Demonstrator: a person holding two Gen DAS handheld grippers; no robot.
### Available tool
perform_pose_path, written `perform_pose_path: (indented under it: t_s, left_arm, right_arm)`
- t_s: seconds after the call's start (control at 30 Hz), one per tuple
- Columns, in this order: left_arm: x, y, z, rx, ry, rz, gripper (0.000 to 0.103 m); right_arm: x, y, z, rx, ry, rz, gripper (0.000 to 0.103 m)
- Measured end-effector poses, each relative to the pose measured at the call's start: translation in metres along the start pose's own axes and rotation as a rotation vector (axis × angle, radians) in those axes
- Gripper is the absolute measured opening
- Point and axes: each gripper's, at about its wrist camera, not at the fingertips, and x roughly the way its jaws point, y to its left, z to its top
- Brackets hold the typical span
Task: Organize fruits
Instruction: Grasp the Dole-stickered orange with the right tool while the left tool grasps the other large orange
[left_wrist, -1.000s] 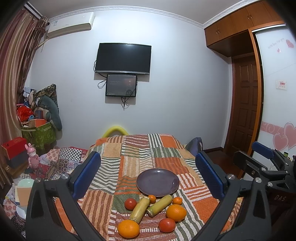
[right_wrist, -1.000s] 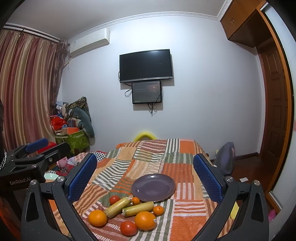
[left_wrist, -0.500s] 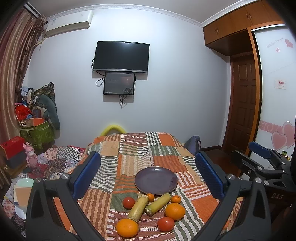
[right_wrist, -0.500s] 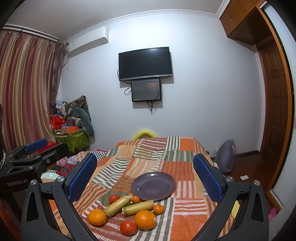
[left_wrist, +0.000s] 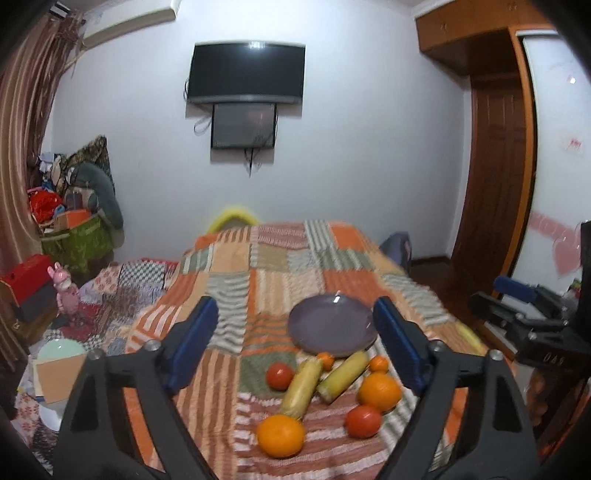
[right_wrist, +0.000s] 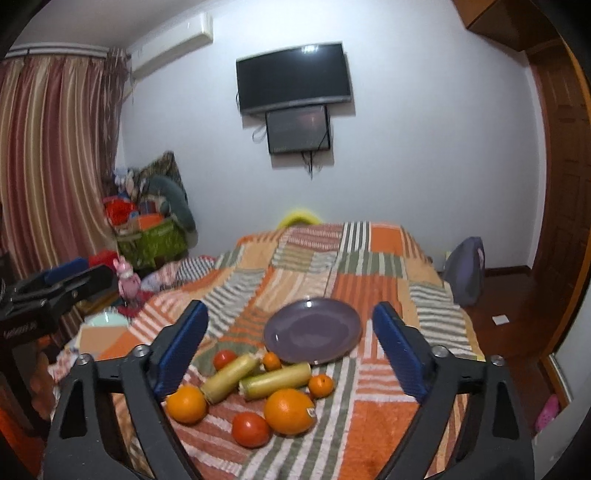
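A purple plate (left_wrist: 332, 326) (right_wrist: 312, 330) lies empty on the patchwork blanket. In front of it sit two large oranges (left_wrist: 280, 435) (right_wrist: 288, 411), two tomatoes (left_wrist: 280, 376) (right_wrist: 251, 430), two corn cobs (left_wrist: 301, 387) (right_wrist: 275, 380) and two small mandarins (left_wrist: 378, 363) (right_wrist: 320, 386). My left gripper (left_wrist: 293, 312) hovers above and short of the fruit; its jaws are closing with nothing between them. My right gripper (right_wrist: 290, 314) hovers likewise, its jaws closing with nothing between them. Each gripper shows at the edge of the other's view.
The blanket covers a bed (right_wrist: 369, 266) that runs to the far wall under a TV (right_wrist: 293, 86). Piled clutter and a green bag (left_wrist: 74, 247) fill the left side. A grey backpack (right_wrist: 465, 269) and a wooden door (left_wrist: 495, 177) are on the right.
Both grippers have dipped and come closer to the fruit, which looks larger and higher in both views. Both pairs of jaws stand narrower than before.
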Motion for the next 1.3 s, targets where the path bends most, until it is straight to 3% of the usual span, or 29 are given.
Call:
perform_pose_path:
  t_s: [0.07,0.23,0.47,0.57,1.0,1.3]
  left_arm:
    - [0.013,0.008,-0.005,0.003,0.047,0.001,0.072]
    - [0.042,0.017,-0.020,0.065,0.146,0.039,0.058]
    - [0.080,0.035,-0.050,0.069,0.286,0.025,0.055]
    - [0.096,0.045,-0.064,0.050,0.362,0.009,0.049]
    - [0.126,0.040,-0.105,0.052,0.520,-0.076,0.049]
    - [0.138,0.032,-0.120,0.044,0.599,-0.147,0.049]
  right_arm:
    - [0.008,-0.001,-0.005,-0.004,0.035,0.010,0.084]
    - [0.030,-0.005,-0.019,0.001,0.132,0.043,0.073]
    - [0.060,-0.011,-0.039,0.022,0.271,0.062,0.073]
    - [0.071,-0.014,-0.050,0.040,0.329,0.065,0.073]
    - [0.120,-0.018,-0.089,0.070,0.511,0.085,0.073]
    - [0.140,-0.015,-0.100,0.060,0.567,0.094,0.073]
